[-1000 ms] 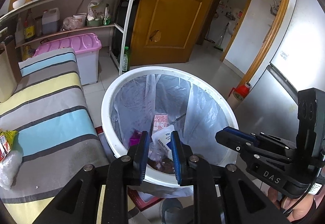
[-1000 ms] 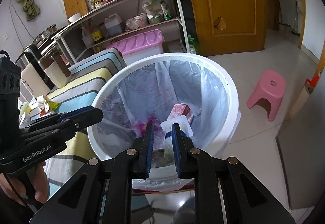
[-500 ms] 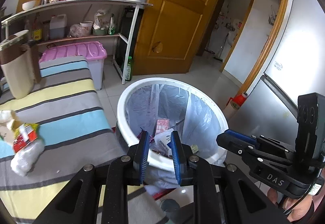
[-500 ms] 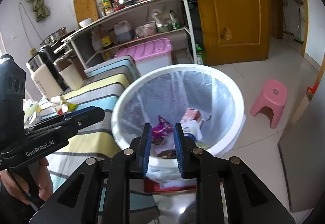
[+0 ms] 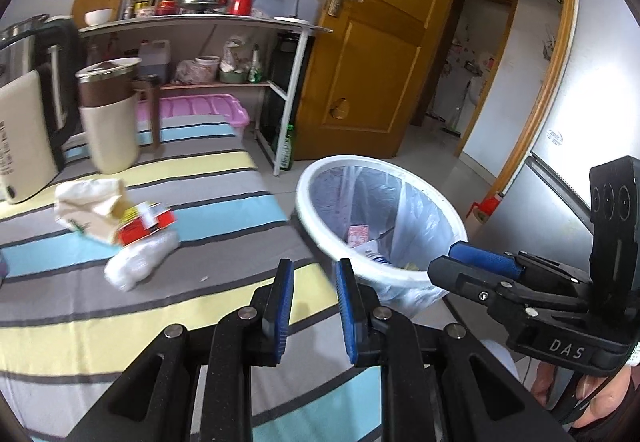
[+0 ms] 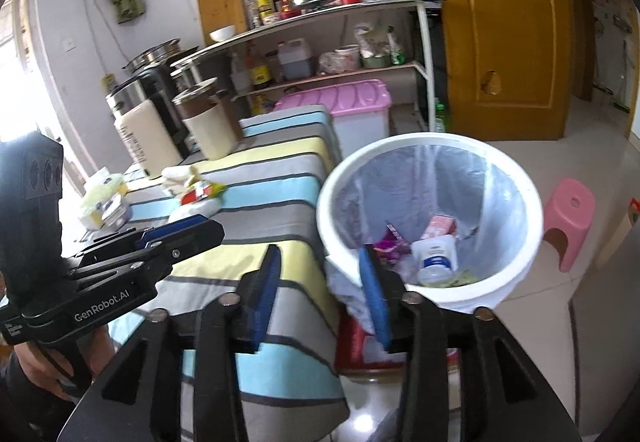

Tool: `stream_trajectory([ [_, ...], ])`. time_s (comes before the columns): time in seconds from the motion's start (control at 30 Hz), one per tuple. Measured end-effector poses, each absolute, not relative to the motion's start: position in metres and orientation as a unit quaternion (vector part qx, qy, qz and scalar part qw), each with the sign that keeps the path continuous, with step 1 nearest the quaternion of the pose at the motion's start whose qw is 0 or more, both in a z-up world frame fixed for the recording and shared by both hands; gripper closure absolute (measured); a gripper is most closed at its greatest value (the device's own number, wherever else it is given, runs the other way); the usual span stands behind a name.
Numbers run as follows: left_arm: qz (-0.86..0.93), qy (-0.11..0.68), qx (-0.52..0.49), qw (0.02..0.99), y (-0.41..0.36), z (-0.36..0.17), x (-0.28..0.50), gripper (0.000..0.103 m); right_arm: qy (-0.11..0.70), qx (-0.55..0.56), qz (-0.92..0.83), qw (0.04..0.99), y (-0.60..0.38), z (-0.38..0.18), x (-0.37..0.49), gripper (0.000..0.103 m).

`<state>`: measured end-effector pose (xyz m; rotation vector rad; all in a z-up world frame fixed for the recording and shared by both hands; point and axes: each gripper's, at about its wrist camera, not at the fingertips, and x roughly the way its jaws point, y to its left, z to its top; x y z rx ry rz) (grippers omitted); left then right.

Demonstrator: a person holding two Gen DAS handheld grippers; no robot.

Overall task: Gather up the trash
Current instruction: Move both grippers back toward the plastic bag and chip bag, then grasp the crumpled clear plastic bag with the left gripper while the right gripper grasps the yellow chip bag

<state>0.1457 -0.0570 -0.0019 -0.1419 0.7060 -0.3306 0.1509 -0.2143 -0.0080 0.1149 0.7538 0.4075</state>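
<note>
Right gripper (image 6: 320, 258): jaws spread, just been opening, nothing between them. Left gripper (image 5: 315, 270): pads almost pressed together, nothing held. Both over the edge of the striped table (image 5: 208, 165), just left of the white trash bin (image 5: 308, 197).

Already inside the bin: a white bottle (image 6: 436, 258), a pink carton (image 6: 440, 224) and some wrappers. Left to pick up, further left of the bin, on the table: a crumpled white paper (image 5: 86, 201), a red and yellow wrapper (image 5: 146, 222) touching it, and a clear plastic bag (image 5: 138, 262) right against them. Probably next: a reach for that little pile.

Possible trouble:
- Pinching the tablecloth (image 5: 180, 294) along with the trash, with so soft a cloth under a flat bag. Could tug the cloth and tip the beige jug (image 5: 110, 121) standing behind the pile.
- Losing the plastic bag on the way to the bin, being thin and slippery. Could land on the floor (image 6: 540, 322) beside the bin.
- Grabbing only one piece, leaving the rest scattered.
- Bumping one gripper into the other, being so near together.
- Reaching with the left gripper nearly closed: would push the trash away, not take it. Better to spread it first.
</note>
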Motion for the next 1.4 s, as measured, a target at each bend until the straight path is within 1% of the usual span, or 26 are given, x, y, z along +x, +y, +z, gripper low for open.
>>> stream_trajectory([
  [0.33,-0.111,0.338,-0.085,0.931,-0.007,-0.004,0.126,0.082,0.370,0.041,0.230,0.899,-0.177,-0.005,0.147,0.059],
  [0.7,-0.066,0.337,-0.097,0.934,0.036,-0.008,0.129,0.082,0.375,0.025,0.256,0.891,-0.145,-0.006,0.157,0.059],
  [0.77,-0.060,0.338,-0.099,0.934,0.042,-0.010,0.131,0.080,0.376,0.026,0.259,0.889,-0.142,-0.007,0.161,0.059],
  [0.83,-0.056,0.340,-0.100,0.934,0.047,-0.011,0.135,0.072,0.377,0.027,0.260,0.889,-0.139,-0.008,0.165,0.059],
  [0.93,-0.051,0.340,-0.100,0.934,0.052,-0.013,0.140,0.067,0.377,0.026,0.263,0.888,-0.135,-0.008,0.170,0.059],
  [1.4,-0.063,0.384,-0.060,0.919,0.043,-0.039,0.198,0.061,0.381,0.025,0.263,0.886,-0.130,-0.011,0.191,0.059],
])
